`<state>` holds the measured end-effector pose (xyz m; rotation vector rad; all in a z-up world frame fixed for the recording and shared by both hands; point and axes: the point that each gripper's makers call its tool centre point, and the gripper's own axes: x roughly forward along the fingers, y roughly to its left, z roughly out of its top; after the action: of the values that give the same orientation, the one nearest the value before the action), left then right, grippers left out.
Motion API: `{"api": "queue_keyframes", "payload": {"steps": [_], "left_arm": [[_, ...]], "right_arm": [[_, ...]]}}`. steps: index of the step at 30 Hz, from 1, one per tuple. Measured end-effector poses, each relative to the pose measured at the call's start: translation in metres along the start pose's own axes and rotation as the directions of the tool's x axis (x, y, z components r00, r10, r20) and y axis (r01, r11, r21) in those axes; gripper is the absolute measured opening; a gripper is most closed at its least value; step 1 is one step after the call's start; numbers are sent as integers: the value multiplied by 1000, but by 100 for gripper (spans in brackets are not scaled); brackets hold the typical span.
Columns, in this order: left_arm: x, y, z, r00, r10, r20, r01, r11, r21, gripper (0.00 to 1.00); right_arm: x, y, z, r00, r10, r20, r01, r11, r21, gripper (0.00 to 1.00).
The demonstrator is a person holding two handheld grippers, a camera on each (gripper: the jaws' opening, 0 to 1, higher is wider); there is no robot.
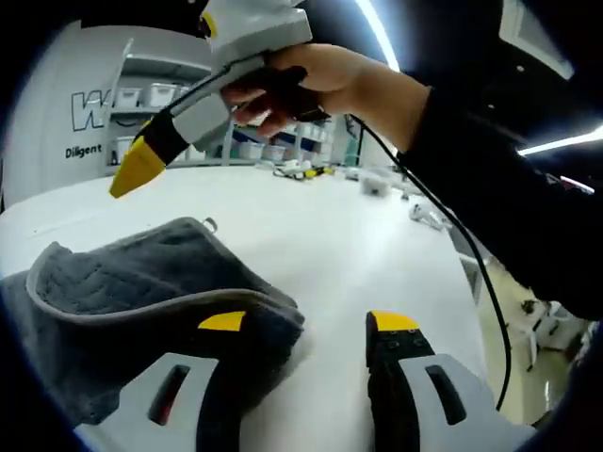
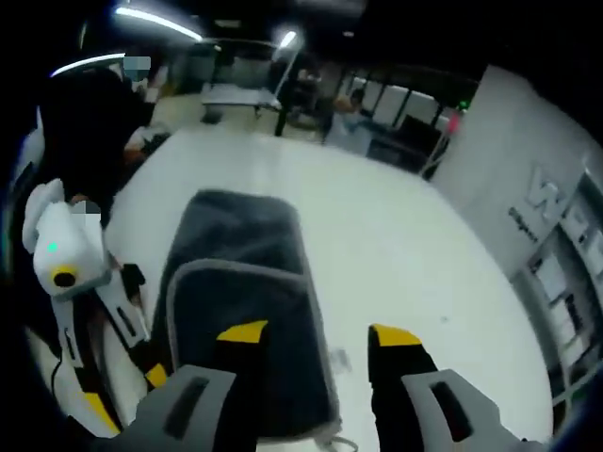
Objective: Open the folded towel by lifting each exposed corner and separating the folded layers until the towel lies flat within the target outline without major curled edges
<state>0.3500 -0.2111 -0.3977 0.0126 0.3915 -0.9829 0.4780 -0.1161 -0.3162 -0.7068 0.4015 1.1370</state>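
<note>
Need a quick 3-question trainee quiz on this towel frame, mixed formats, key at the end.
1. True or false: the grey towel already lies fully flat in a single layer.
2. In the left gripper view, the right gripper is: A) clamped on the towel, B) held above the white table, C) lying on the table.
3. Fill in: the left gripper has its jaws ____, one of them over the towel's edge.

Key: 1 false, it is folded in layers; 2 B; 3 open.
</note>
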Motion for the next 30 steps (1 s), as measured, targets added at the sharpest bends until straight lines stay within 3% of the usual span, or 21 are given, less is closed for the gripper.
{"api": "queue_keyframes", "payload": {"steps": [3,6,8,10,11,12,16,21,23,25,30], "left_arm": [[0,-1,0,1000,-2,-2,2,1000,5,49],[0,-2,-1,1000,1,-5,-1,1000,17,50],[-1,-1,-2,1000,23,-13,-22,997,71,50],[0,-3,-4,999,37,-22,-34,993,114,51],[0,-5,-5,999,36,-22,-33,993,115,53],[0,-5,-5,999,35,-22,-32,993,116,54],[0,-5,-5,999,34,-23,-31,993,118,55],[-1,-5,-2,999,34,-15,-32,993,116,55],[-2,-5,-1,999,35,-9,-34,993,116,55],[-2,-5,-1,999,34,-10,-33,993,116,55],[-1,-4,-1,999,34,-7,-33,993,112,55]], "right_arm": [[2,15,19,1000,20,3,-20,1000,-6,62],[3,29,33,996,82,-19,-81,997,19,69],[4,36,33,991,95,-95,-92,995,41,66],[8,39,39,989,89,-120,-81,995,64,63],[9,43,39,986,91,-141,-76,991,106,63],[11,48,41,985,91,-144,-76,991,107,62],[18,70,27,959,99,-266,-80,993,84,49],[35,86,14,937,132,-324,-118,991,63,39],[39,97,12,931,167,-326,-132,983,127,39],[43,101,8,927,171,-334,-140,983,115,36],[46,90,1,920,127,-370,-103,991,83,24]]}}
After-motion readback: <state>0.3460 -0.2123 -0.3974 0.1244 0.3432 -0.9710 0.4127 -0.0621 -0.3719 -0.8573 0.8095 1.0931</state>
